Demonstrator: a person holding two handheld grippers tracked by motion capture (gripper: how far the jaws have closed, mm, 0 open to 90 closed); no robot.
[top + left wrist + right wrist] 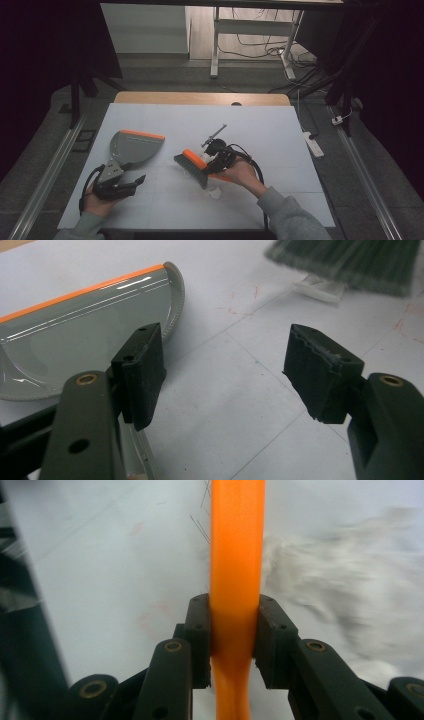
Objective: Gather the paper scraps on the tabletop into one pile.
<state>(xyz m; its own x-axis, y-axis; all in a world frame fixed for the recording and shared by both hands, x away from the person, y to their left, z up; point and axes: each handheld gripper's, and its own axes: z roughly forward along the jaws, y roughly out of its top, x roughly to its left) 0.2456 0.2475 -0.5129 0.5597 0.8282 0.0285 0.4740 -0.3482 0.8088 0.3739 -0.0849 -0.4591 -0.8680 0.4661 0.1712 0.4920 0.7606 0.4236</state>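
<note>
Brush handle (236, 580) clamped in right claw (235, 640); dustpan (85, 330) beside left claw (225, 375).

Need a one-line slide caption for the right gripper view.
Right gripper shut on the orange plastic brush handle above the white table sheet.

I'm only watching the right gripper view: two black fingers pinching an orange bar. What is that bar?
Observer: It's the handle of a small brush, seen from the high view, with dark bristles over the white table.
Operator: And the other hand?
Observer: The left gripper is open, holding nothing.
Operator: Anything near it?
Observer: A grey dustpan with an orange front edge lies just ahead of it.
</note>
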